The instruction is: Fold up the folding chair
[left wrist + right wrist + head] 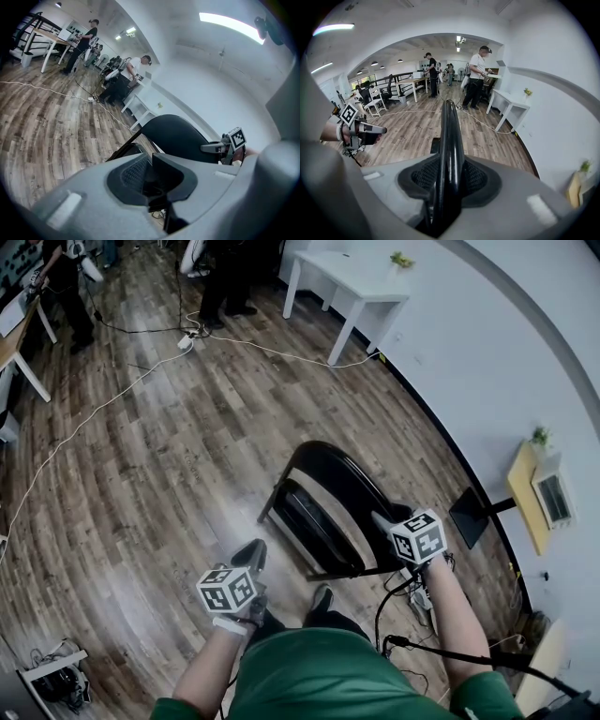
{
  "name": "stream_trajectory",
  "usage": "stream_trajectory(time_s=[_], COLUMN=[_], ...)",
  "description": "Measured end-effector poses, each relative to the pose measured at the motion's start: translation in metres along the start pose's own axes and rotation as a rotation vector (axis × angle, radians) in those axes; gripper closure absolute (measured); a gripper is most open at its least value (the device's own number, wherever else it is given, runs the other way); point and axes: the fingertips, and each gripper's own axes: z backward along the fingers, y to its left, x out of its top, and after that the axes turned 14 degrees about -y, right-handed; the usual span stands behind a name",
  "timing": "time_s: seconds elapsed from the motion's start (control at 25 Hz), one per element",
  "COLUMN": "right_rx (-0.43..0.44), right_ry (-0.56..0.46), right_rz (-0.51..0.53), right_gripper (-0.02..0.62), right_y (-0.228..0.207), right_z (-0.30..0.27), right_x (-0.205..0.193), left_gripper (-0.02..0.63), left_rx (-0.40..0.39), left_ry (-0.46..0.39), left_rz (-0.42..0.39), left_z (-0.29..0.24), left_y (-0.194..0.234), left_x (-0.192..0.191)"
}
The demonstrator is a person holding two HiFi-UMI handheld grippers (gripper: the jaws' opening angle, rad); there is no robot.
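A black folding chair (328, 498) stands on the wood floor just in front of me, its seat (305, 517) tilted toward the backrest. My right gripper (382, 519) is shut on the top edge of the backrest (449, 131), which runs as a thin black bar between the jaws of my right gripper (447, 187). My left gripper (253, 549) hangs to the left of the chair, apart from it. In the left gripper view the left gripper (150, 164) is shut with nothing in it, and the chair back (173, 136) and the right gripper (213, 148) lie beyond.
A white table (352, 287) stands by the curved wall at the back. Cables (112, 399) cross the floor. People stand at the far end (225, 277). A black stand (473, 512) and a yellow shelf (525, 493) sit at the right wall. More cables (412, 596) lie by my feet.
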Motion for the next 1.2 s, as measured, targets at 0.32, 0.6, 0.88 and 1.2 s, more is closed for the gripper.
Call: stream_trajectory(time_s=[0.32, 0.6, 0.88, 1.2], right_rx=[0.003, 0.001, 0.001, -0.003], right_ry=[-0.002, 0.000, -0.001, -0.002], right_rz=[-0.001, 0.003, 0.003, 0.010], right_gripper=[0.457, 0.457, 0.457, 0.457], right_y=[-0.005, -0.004, -0.004, 0.000], right_z=[0.001, 0.000, 0.000, 0.001], right_x=[-0.001, 0.000, -0.001, -0.001], left_gripper=[0.571, 0.571, 0.569, 0.571], left_rx=[0.019, 0.028, 0.038, 0.056], left_ry=[-0.005, 0.007, 0.014, 0.010], left_rz=[0.020, 0.040, 0.049, 0.064], left_z=[-0.001, 0.000, 0.002, 0.011], left_y=[0.000, 0.003, 0.005, 0.013], left_x=[-0.004, -0.012, -0.018, -0.022])
